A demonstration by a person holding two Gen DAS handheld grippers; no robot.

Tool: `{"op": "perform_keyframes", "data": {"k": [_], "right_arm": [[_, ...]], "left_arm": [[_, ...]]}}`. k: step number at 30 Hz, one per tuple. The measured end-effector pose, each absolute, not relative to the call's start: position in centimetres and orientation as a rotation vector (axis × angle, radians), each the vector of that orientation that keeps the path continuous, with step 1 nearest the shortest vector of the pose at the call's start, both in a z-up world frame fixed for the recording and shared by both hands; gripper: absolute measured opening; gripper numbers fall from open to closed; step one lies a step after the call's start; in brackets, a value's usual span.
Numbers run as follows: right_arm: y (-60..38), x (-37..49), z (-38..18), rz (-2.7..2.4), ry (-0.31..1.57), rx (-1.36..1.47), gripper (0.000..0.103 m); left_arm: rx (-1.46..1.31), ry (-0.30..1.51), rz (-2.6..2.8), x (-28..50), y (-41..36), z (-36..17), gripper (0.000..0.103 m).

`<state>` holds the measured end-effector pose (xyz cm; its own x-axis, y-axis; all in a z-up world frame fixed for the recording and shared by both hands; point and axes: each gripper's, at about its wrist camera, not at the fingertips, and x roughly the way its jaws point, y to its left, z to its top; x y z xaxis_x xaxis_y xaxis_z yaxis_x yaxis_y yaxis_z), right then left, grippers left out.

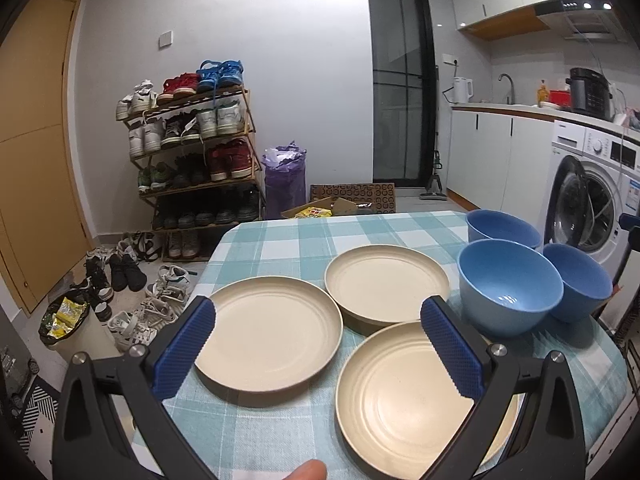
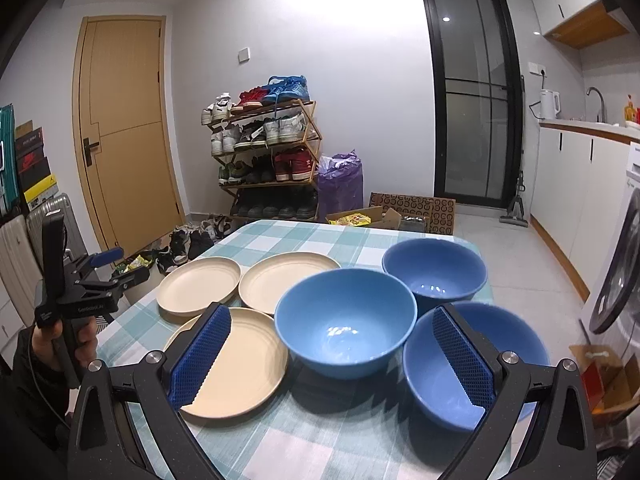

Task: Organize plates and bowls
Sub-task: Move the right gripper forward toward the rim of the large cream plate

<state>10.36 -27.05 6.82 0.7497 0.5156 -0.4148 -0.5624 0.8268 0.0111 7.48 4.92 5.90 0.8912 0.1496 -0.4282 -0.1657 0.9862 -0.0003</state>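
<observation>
Three cream plates lie flat on the teal checked table (image 1: 280,240): a left plate (image 1: 272,332), a far plate (image 1: 386,284) and a near plate (image 1: 408,400). To their right stand three blue bowls, upright and empty: a middle bowl (image 1: 508,284), a far bowl (image 1: 500,228) and a right bowl (image 1: 580,284). My left gripper (image 1: 318,312) hovers open over the left and near plates, holding nothing. My right gripper (image 2: 330,314) is open above the middle bowl (image 2: 346,326), its fingers over the near plate (image 2: 244,364) and the near bowl (image 2: 460,364).
A hand holds the left gripper (image 2: 116,268) off the table's left edge. Beyond the table are a shoe rack (image 1: 192,160), loose shoes on the floor, a purple bag (image 1: 284,180) and a cardboard box (image 2: 360,218). A washing machine (image 1: 592,200) stands close on the right.
</observation>
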Motion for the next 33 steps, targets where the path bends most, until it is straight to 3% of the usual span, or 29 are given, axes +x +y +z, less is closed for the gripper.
{"op": "perform_keyframes", "data": {"k": [33], "right_arm": [[-20.2, 21.4, 12.0, 0.658, 0.516, -0.202, 0.103]], "left_arm": [[-0.049, 0.534, 0.146, 16.9, 6.6, 6.9, 0.103]]}}
